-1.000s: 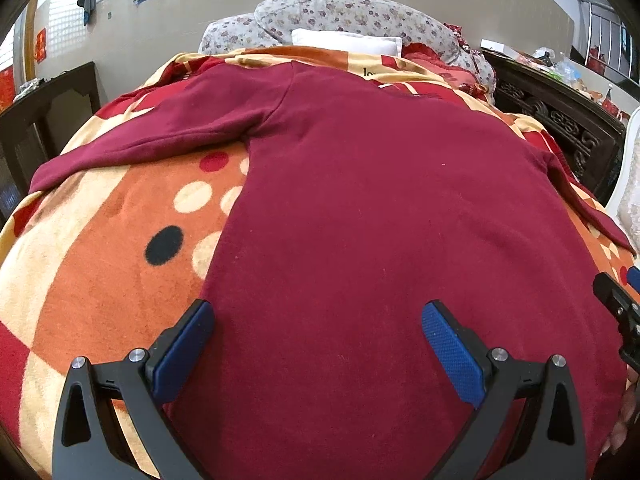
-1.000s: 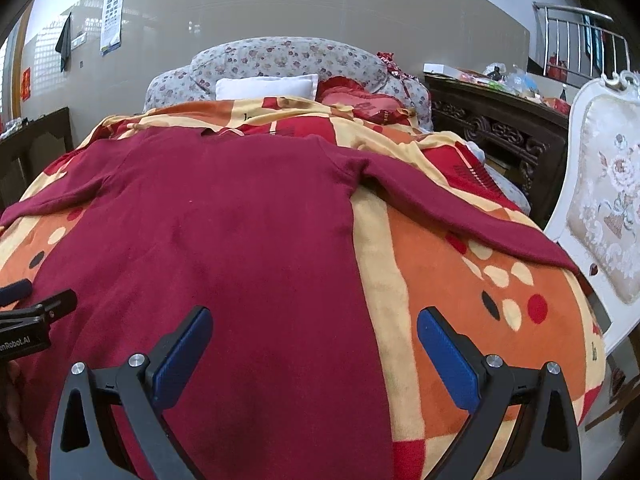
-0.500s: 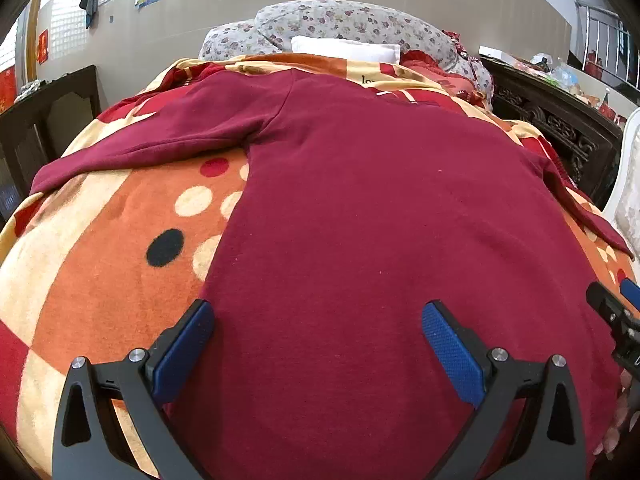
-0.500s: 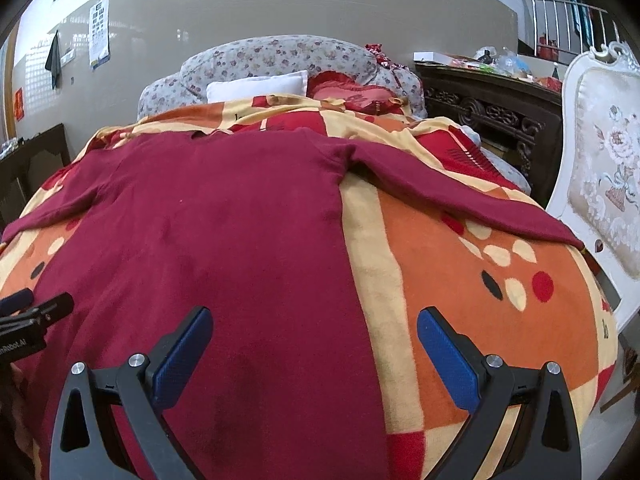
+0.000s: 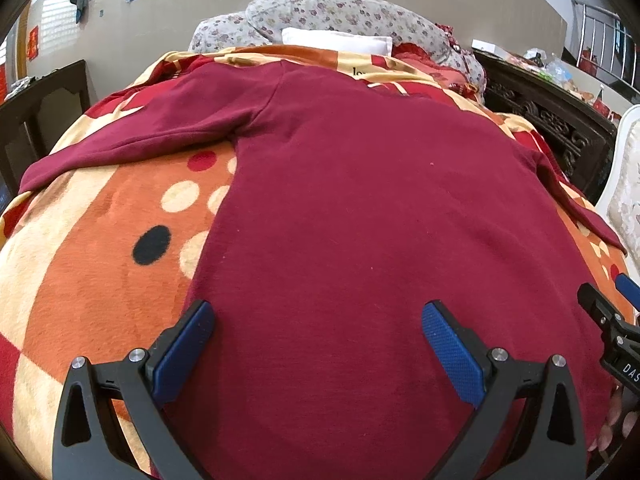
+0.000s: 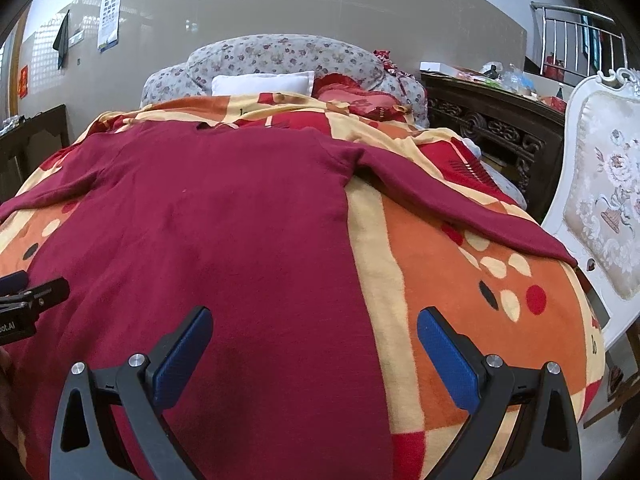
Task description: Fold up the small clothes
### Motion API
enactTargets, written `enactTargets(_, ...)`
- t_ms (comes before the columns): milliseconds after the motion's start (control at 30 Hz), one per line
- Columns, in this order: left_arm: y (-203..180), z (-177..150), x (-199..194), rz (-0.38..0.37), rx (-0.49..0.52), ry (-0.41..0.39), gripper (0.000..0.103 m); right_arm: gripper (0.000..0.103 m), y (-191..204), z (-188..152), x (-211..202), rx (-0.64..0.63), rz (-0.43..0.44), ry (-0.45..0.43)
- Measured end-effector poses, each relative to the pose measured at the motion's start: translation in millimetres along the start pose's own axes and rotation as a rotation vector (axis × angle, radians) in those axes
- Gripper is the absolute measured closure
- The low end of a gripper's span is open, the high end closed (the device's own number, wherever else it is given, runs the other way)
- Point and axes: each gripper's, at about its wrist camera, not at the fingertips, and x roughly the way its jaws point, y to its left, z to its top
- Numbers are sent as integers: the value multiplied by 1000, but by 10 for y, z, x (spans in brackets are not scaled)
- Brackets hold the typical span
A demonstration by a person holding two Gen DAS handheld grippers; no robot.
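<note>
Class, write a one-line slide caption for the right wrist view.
Open right gripper above a dark red long-sleeved top spread flat on an orange patterned blanket.

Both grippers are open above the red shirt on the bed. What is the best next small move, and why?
Probably lower both grippers to the near hem and pinch it. The maroon shirt lies flat and unfolded on the blanket, sleeves spread; the left gripper and right gripper are open and hold nothing.

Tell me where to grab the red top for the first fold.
Pinch the red top at its near hem, left gripper at the left corner, right gripper at the right. It lies flat with sleeves spread, hem nearest; both are open above it.
</note>
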Motion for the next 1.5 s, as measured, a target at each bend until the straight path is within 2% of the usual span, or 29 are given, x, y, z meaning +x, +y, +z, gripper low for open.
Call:
enactTargets(400, 25, -12, -17, 19, -20, -9, 0, 0, -2, -18, -11, -16, 17, -9)
enactTargets(667, 32, -5, 11, 8, -21, 16, 0, 0, 66, -16, -17, -32, -1, -17)
enactTargets(1200, 27, -47, -30, 3, -12, -11, 0, 0, 65, -25, -45, -26, 6, -24)
enactTargets(1500, 37, -50, -52, -13, -24, -20, 0, 0, 115, -43, -62, -63, 3, -30)
